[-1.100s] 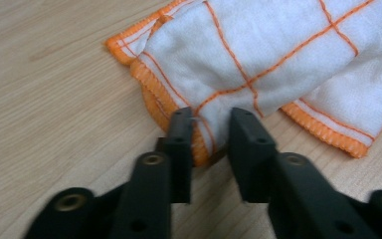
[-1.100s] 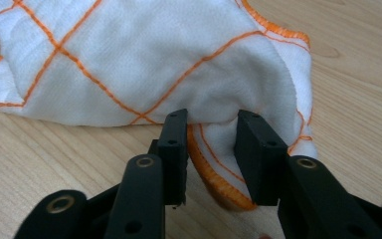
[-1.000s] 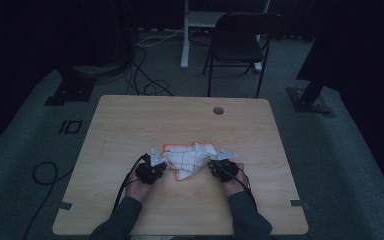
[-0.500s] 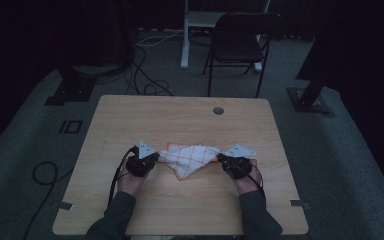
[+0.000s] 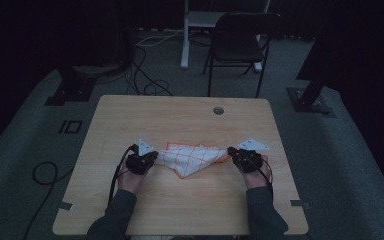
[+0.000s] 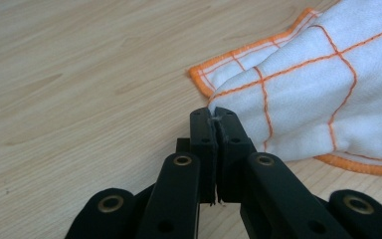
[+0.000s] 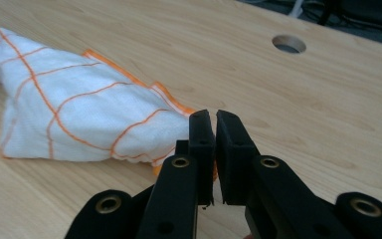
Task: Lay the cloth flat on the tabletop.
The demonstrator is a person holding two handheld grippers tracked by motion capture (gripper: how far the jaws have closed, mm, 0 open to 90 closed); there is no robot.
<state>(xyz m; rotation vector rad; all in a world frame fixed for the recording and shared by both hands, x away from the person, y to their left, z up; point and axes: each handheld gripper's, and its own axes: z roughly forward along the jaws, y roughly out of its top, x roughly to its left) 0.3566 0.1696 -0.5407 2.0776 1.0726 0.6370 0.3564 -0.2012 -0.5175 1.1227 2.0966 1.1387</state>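
A white cloth (image 5: pixel 190 157) with an orange grid and orange hem hangs stretched between my two grippers over the wooden table (image 5: pixel 180 115). My left gripper (image 5: pixel 155 156) is shut on the cloth's left corner; in the left gripper view the jaws (image 6: pixel 215 113) pinch the fabric (image 6: pixel 318 99) at their tips. My right gripper (image 5: pixel 230 152) holds the opposite corner. Its jaws (image 7: pixel 214 117) have just been closing and stand almost together, with the orange hem caught between them and the cloth (image 7: pixel 79 114) trailing off to the left. The cloth's middle sags toward the tabletop.
A round cable hole (image 5: pixel 218 110) lies in the table's far right part, also seen as the hole (image 7: pixel 288 44) in the right gripper view. A dark folding chair (image 5: pixel 240 40) stands behind the table. Cables (image 5: pixel 145 75) run over the floor at the back left.
The cloth was bunched between the two grippers close together. Both hands have drawn apart, the right one farther and upward, and the cloth is now pulled out long between them.
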